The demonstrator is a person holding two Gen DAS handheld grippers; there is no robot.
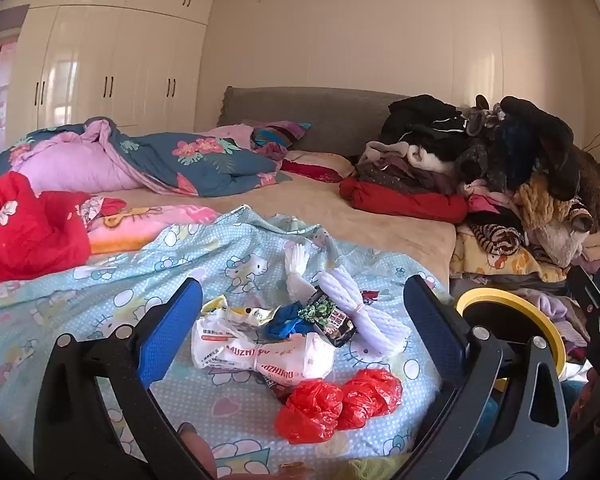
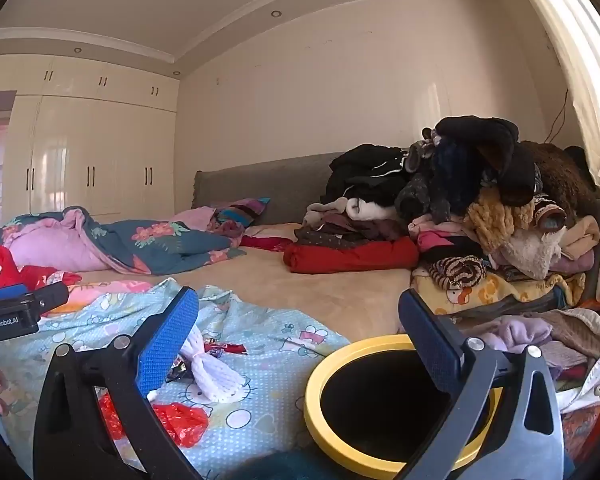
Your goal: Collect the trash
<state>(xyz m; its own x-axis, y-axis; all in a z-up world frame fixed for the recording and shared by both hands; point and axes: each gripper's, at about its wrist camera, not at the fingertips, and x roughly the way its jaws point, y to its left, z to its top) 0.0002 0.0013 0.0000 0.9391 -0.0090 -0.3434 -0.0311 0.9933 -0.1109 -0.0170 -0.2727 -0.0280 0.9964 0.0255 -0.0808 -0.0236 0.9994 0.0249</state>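
left wrist: low over bed (image 1: 340,208), tilted down, trash pile (image 1: 292,336) close | right wrist: level, beside yellow-rimmed bin (image 2: 380,400) | shared: bed, bin, clothes heap (image 2: 480,208)

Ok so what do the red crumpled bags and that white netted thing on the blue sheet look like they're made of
Red bags: thin plastic film, likely; glossy, see-through, sharply crinkled.
White netted thing: probably foam mesh sleeve; matte, soft, open lattice, tied in the middle. Could be knitted yarn.

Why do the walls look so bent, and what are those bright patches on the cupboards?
Left wrist view: the fisheye lens bows the wardrobe, dark corners frame the picture, daylight glares off its glossy doors. Right wrist view: same bending, glare on the wardrobe, the bin's yellow rim stays sharp.
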